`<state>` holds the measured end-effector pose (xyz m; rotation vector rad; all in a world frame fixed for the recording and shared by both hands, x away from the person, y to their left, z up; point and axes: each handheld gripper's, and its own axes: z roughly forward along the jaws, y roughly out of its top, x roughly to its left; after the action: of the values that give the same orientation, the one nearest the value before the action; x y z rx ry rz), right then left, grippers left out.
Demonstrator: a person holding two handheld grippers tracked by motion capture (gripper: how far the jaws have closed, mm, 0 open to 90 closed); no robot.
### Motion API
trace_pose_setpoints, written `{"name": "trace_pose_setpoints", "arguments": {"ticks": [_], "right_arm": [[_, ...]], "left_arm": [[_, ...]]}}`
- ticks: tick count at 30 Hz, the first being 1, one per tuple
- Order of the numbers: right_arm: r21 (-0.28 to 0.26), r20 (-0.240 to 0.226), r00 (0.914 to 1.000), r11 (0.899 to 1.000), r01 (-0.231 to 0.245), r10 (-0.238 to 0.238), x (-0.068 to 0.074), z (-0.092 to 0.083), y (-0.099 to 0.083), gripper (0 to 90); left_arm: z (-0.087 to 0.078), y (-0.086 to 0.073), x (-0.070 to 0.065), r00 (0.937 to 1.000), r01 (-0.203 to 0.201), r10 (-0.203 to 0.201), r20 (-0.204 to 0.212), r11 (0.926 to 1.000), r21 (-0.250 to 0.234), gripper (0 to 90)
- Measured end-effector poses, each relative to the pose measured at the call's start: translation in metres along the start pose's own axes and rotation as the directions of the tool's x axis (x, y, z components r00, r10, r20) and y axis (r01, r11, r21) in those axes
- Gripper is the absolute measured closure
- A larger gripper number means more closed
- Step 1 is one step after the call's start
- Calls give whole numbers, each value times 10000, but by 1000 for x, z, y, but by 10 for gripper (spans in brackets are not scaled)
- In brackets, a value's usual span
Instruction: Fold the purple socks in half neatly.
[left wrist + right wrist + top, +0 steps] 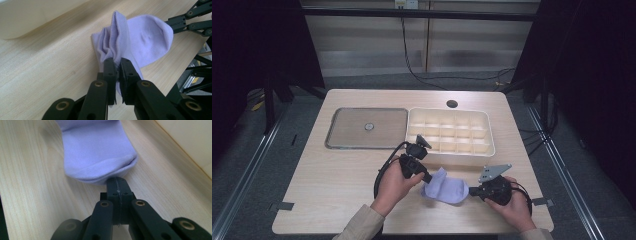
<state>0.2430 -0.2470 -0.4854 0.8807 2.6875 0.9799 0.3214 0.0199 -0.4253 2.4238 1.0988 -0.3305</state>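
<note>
Two grippers: each is held in one of a person's hands at the near edge of a pale wooden table [337, 175], and both are clamped on the same lilac sock.
Sock: the lilac sock [444, 187] lies on the table at about 6 o'clock from the white tray, between the two grippers; in the left gripper view the sock [140, 42] is bunched into upright folds at one end.
Left gripper: the left gripper [430, 179] sits at 9 o'clock of the sock; in its own view the left gripper [118, 67] has its jaws pinched on the gathered cuff, with fabric squeezed between them.
Right gripper: the right gripper [471, 190] sits at 3 o'clock of the sock; in its own view the right gripper [118, 185] has its jaws pressed tight together on the edge of the toe end, which rests flat on the wood.
White tray: a white tray [449, 134] divided into many small square compartments stands at 12 o'clock from the sock, near it but apart.
Metal lid: a flat grey metal lid [367, 128] with a small round knob lies at 9 o'clock of the tray, just beside it.
</note>
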Motion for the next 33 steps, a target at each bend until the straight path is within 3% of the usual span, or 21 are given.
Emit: {"name": "trace_pose_setpoints", "arguments": {"ticks": [21, 33], "right_arm": [[100, -5, 10000, 9999, 98, -98, 2, 3, 3, 900], [145, -62, 9997, 9996, 236, -235, 3, 5, 5, 900]], "left_arm": [[13, 10, -28, 9984, -524, 522, 221, 9986, 103, 846], [27, 16, -36, 9972, -713, 704, 263, 9969, 342, 850]]}}
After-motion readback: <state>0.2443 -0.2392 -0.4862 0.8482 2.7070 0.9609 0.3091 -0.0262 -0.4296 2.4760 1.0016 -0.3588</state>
